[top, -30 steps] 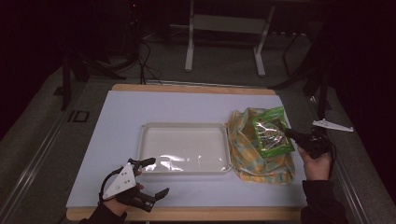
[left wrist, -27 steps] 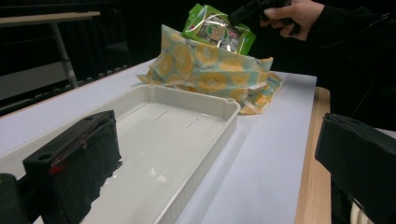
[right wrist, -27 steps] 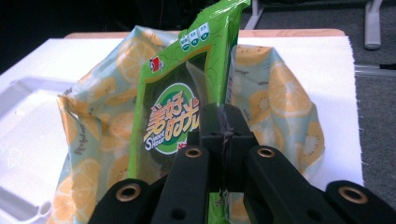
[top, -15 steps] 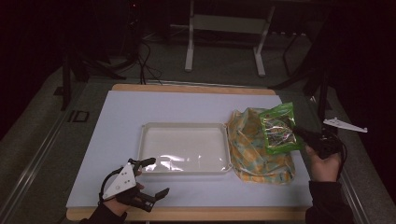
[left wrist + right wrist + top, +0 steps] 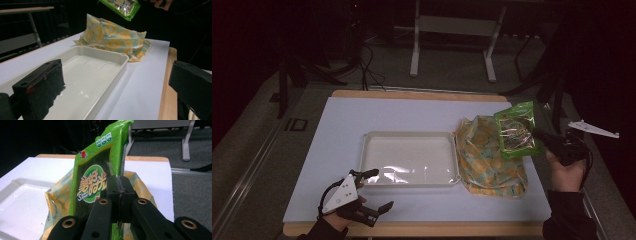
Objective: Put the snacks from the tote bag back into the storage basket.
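Observation:
A green snack packet [image 5: 515, 131] [image 5: 100, 172] [image 5: 120, 6] hangs in the air above a yellow-patterned cloth bag [image 5: 489, 157] [image 5: 113, 38] [image 5: 58, 195] at the table's right. My right gripper [image 5: 539, 136] [image 5: 118, 188] is shut on the packet's edge and holds it upright. A white tray [image 5: 377, 177] [image 5: 110, 75] [image 5: 15, 202] lies in the middle of the white mat. Near the front left edge, my left gripper [image 5: 374, 190] [image 5: 115, 85] rests open, its jaws wide apart by the tray's near left corner, nothing between them.
The wooden table edge [image 5: 412, 230] runs along the front. Beyond the table stand metal frame legs [image 5: 414, 45] and cables on a dark floor. The mat left of the tray [image 5: 332, 135] is bare.
My right gripper has lifted the green packet up and slightly right, out of the cloth bag. The left gripper has stayed where it was.

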The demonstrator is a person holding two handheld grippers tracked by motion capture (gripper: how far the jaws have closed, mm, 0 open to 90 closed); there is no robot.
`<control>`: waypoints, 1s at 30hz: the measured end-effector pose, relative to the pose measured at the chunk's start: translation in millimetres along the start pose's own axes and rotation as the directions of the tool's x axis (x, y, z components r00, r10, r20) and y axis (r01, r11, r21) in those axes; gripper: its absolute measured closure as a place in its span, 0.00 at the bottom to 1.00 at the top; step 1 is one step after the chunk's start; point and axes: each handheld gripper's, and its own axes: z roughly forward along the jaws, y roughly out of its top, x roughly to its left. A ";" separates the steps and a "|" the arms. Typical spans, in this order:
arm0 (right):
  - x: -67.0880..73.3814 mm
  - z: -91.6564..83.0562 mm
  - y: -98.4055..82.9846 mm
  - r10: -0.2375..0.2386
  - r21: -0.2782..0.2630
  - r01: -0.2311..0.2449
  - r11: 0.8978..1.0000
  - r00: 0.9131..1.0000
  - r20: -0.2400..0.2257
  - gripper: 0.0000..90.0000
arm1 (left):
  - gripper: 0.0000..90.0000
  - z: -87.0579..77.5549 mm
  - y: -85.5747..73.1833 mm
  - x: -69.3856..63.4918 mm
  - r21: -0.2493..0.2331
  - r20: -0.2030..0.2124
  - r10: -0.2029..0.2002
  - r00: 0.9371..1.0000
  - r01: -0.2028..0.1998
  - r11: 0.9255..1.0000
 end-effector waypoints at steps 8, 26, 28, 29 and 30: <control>11.0 -0.9 15.0 -0.014 -0.020 0.014 1.000 1.000 -0.009 1.00 | 0.00 -0.3 0.0 -0.1 0.001 0.000 0.002 1.000 -0.002 1.000; 36.2 3.5 37.6 -0.039 -0.046 0.037 0.998 0.999 -0.037 1.00 | 0.00 -0.3 0.2 -0.4 0.000 0.000 0.002 1.000 -0.002 1.000; 40.1 6.1 38.6 -0.043 -0.044 0.041 0.998 0.998 -0.043 1.00 | 0.00 -0.4 0.2 -0.4 0.000 -0.001 0.001 1.000 -0.001 1.000; 44.2 9.0 39.6 -0.045 -0.040 0.043 0.998 0.998 -0.048 1.00 | 0.00 -0.4 0.2 -0.4 0.001 -0.002 0.001 1.000 -0.001 1.000; 44.2 9.0 39.6 -0.045 -0.040 0.043 0.998 0.998 -0.048 1.00 | 0.00 -0.4 0.2 -0.2 0.001 -0.002 0.002 1.000 -0.002 1.000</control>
